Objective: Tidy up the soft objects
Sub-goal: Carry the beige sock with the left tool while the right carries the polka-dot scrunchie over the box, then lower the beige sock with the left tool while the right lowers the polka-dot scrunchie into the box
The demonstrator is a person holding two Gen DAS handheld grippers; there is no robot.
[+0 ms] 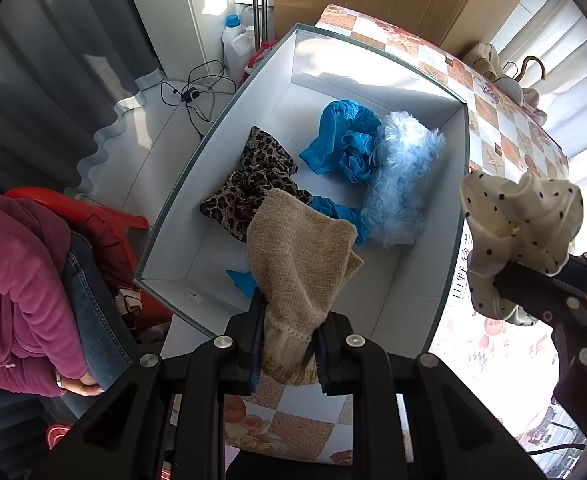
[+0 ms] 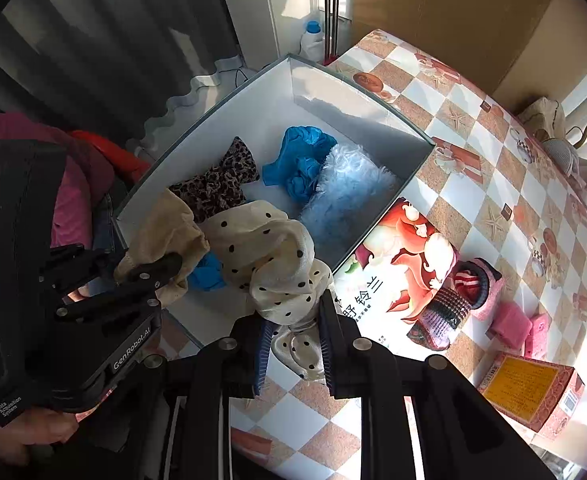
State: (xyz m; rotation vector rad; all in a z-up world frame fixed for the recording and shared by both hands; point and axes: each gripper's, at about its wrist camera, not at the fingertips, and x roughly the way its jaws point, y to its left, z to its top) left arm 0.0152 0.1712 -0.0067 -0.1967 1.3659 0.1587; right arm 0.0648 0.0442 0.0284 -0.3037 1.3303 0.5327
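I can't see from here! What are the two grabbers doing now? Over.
Left gripper shut on beige knit piece. Right gripper shut on polka-dot cloth. Both over white box. Nothing in the way.

Beige knit cloth [image 1: 301,264] and cream polka-dot cloth [image 2: 269,256], each hanging clamped above the open white box [image 1: 373,68]; inside lie a leopard-print cloth [image 1: 249,184], crumpled blue cloth [image 1: 341,140] and fluffy pale-blue piece [image 1: 401,176].
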